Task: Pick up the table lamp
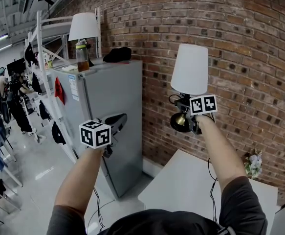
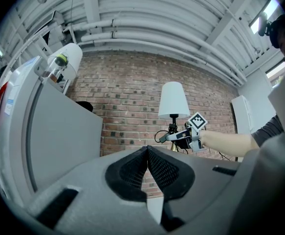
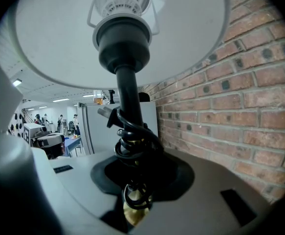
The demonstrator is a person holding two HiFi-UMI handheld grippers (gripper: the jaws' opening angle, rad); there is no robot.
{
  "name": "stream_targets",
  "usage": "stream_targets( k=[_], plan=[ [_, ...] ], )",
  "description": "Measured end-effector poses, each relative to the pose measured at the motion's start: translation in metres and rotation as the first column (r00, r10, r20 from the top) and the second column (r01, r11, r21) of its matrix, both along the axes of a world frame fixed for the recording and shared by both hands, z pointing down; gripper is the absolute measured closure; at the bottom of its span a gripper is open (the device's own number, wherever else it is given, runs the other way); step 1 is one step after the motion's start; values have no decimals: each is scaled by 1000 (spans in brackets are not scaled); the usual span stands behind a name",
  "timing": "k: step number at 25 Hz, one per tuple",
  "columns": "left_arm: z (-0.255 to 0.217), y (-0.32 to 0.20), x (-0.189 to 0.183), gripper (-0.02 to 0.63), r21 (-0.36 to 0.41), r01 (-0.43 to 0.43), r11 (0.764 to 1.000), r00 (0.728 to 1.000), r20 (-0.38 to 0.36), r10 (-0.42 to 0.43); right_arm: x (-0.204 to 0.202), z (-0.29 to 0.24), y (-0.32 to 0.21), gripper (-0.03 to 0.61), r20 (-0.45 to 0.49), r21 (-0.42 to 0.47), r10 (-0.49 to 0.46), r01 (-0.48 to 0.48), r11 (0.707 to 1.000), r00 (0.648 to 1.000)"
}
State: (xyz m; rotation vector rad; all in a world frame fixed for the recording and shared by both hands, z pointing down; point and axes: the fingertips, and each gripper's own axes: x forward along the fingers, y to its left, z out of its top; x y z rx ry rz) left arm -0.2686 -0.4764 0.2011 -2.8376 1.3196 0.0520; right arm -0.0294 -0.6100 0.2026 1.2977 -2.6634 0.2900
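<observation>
Up against the brick wall (image 1: pixel 250 43), the table lamp (image 1: pixel 189 68) is off the white table (image 1: pixel 181 190) and in the air, gripped by the right gripper (image 1: pixel 185 120). The right gripper view settles it: the jaws stand partly apart, clamped on the lamp's black stem, with the black cord (image 3: pixel 132 143) coiled round that stem. A bit of brass base (image 3: pixel 134 213) peeks out below the jaws, and the rest is hidden. In the head view the gripper itself covers much of the base too. Up close, the shade's top is cut off by the frame. Over on the left, the left gripper (image 1: pixel 114 124) hangs level in front of the grey fridge (image 1: pixel 108 87), jaws pressed together, nothing between them. A second lamp (image 1: pixel 83 26) and a bottle (image 1: pixel 82 58) sit on the fridge top. People at far left are too small to make out.
</observation>
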Motion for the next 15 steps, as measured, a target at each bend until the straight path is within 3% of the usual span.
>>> stream_targets(
  k=[15],
  plan=[
    [2,0,1,609,-4,4,1000,1000,-3,-4,-2,1,1,483,4,1,-9,9,1000,1000]
  ],
)
